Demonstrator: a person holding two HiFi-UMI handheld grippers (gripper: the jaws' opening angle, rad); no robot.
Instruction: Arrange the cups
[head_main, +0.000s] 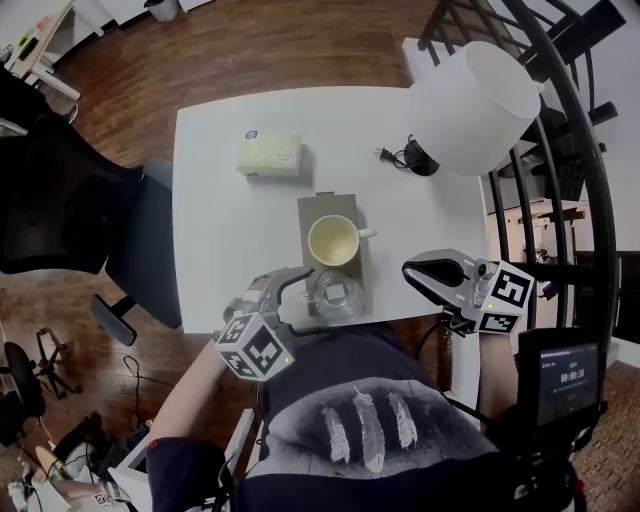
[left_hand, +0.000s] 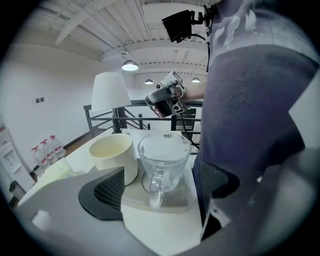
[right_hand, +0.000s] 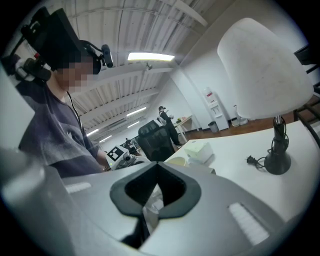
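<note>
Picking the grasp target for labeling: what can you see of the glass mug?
The glass mug is clear, smooth-walled and looks empty. It stands upright on a grey mat, close beside a cream cup; whether the two touch cannot be told. Its loop handle points toward the left tongs, which stand open in front of it and do not touch it. Nothing else is in contact with it.

We see two cups, both upright and empty, on a grey tray (head_main: 318, 206) on the white table (head_main: 220, 200). The cream cup (head_main: 332, 240) sits mid-tray with its handle pointing right. The glass cup (head_main: 337, 294) is clear and stands just beside it at the tray's near end, handle toward the person. We can't tell if they touch.
</note>
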